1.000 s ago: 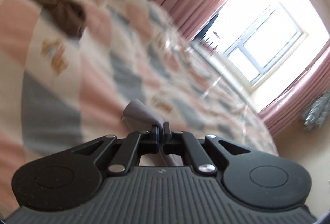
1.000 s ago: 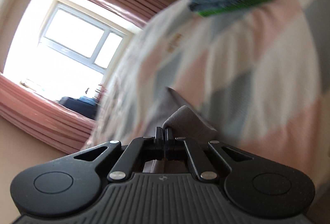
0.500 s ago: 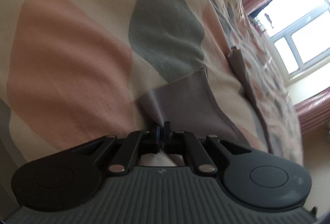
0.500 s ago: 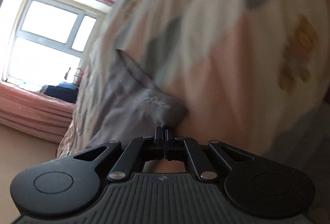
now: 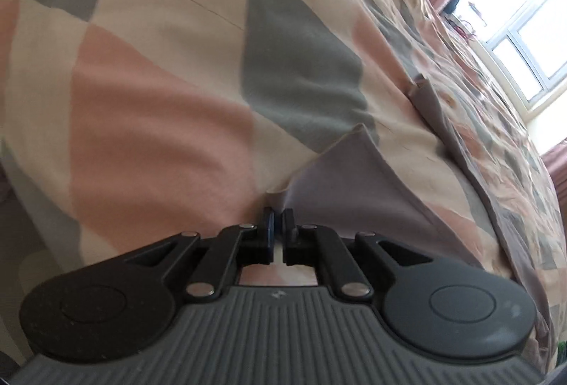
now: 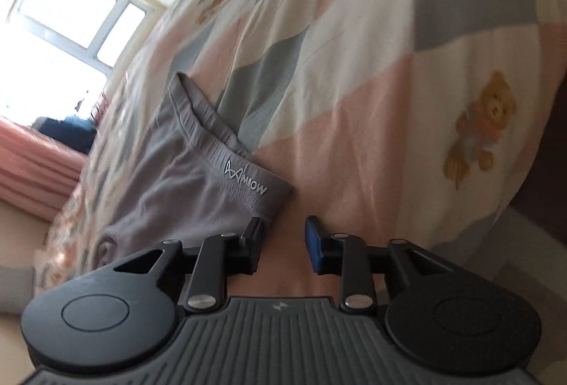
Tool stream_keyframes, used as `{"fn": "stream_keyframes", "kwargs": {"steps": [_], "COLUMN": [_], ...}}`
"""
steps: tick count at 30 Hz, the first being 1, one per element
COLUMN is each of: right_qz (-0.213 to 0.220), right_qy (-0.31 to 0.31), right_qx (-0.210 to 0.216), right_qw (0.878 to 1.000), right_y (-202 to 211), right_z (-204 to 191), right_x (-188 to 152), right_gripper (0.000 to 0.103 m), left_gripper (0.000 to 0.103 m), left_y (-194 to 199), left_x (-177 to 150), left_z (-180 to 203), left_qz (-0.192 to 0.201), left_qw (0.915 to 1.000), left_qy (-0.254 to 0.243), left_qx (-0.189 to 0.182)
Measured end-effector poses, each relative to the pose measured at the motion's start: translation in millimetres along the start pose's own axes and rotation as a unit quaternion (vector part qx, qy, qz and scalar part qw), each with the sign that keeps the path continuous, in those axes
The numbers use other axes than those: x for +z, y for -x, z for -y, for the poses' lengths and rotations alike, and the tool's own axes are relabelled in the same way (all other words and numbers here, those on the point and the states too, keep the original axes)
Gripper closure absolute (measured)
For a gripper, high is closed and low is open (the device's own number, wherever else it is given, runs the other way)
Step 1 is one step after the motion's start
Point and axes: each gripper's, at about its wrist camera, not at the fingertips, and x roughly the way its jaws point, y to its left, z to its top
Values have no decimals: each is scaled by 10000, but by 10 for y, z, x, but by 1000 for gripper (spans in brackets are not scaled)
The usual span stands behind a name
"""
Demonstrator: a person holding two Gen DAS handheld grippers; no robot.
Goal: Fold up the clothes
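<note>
1. The grey garment (image 6: 184,193) is lying flat on the patchwork bed (image 6: 372,73), its long axis running from the near edge away toward the window (image 6: 71,5).
2. The right hand-held gripper (image 6: 283,236) is standing partly open, its jaws having just been opening, nothing between them; the waistband corner is sitting just left of its gap.
3. The left hand-held gripper (image 5: 278,218) is staying pinched on a near corner of the grey garment (image 5: 354,186).
4. The left one is looking nearer the cloth for any coming fold.
</note>
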Motion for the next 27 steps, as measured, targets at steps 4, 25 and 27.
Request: {"fn": "stream_keyframes", "kwargs": {"steps": [4,25,27], "right_qz": [558,271,190], "right_qy": [778,2626,2715], "right_qx": [-796,-409,-259], "right_qw": [9922,9636,9619], "right_y": [284,-343,-649], "right_z": [-256,-1256,-1415], "right_x": [26,445,627], "right_gripper": [68,54,54], "left_gripper": [97,61,61], "left_y": [285,-1,-239], "left_x": [101,89,260], "left_z": [107,1737,1909], "left_qz": [608,21,-93], "left_qw": [9944,9855,9876], "left_qy": [-440,-1488,-1223], "left_qx": [738,-813,-984]}}
